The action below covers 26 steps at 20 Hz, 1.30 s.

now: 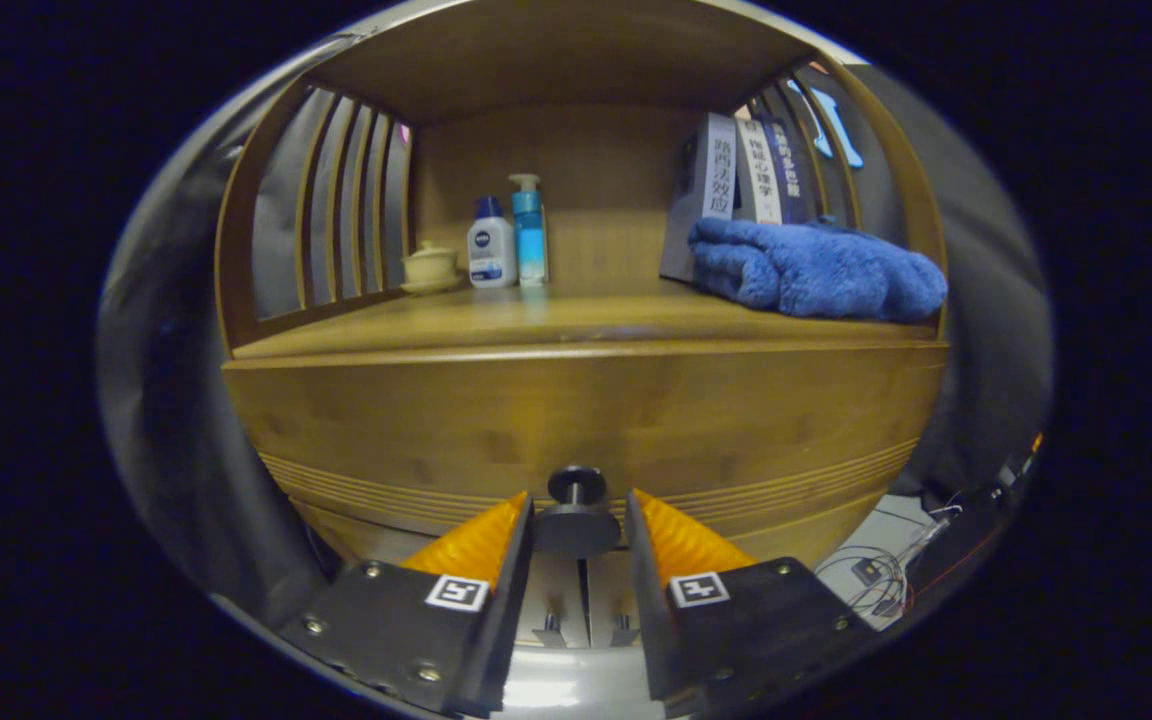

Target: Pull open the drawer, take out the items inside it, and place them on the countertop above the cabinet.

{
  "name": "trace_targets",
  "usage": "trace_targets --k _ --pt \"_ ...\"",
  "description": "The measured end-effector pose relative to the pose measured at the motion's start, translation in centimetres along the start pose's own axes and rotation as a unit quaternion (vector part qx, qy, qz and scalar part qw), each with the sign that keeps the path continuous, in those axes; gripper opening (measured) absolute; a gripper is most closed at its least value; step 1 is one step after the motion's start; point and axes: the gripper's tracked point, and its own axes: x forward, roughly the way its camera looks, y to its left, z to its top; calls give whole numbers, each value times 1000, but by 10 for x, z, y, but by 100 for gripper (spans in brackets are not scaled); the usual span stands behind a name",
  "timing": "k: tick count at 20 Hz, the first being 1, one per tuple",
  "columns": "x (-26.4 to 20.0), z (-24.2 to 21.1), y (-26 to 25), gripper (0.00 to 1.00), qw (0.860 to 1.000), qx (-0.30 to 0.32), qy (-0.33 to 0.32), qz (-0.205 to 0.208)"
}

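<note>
The gripper (pixel 578 525) is held level before the cabinet, its fingers (pixel 476 545) set narrowly to either side of the round drawer knob (pixel 577 512). The knob's disc is bracketed closely between the fingers; whether both are actually pressed against it cannot be told, as the contact lines are hidden behind the disc's edge.

The knob is mounted on the drawer front (pixel 576 430), a wide wooden panel which appears shut, so the items to be taken out are hidden behind it. Above the panel the countertop (pixel 556 325) is seen, where the items are to be placed. A small lidded cup (pixel 430 266), a white bottle (pixel 491 245) and a blue pump bottle (pixel 528 230) are stood at its back; a folded blue towel (pixel 816 270) is laid toward the other end, with books (pixel 746 175) upright behind it.

The step in hand is judged to be the grasp and pull. The fingers should be closed fully behind the disc, on its stem, so that slipping is prevented. The pull should then be made straight back, level with the drawer's travel, without twisting. Bare countertop between bottles and towel should be kept in mind for placing.
</note>
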Motion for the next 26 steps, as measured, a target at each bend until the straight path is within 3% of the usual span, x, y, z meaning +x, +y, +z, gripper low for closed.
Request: trace_targets --k 2,5,11,18,26 --pt "0 -1 0 35 1000 6 -2 -7" --pt "1 -7 2 19 1000 0 21 -12" --pt "-72 -29 2 19 999 27 32 -34" --pt "-160 -72 2 18 992 4 109 -63" --pt "-175 -77 1 19 992 19 105 -67"
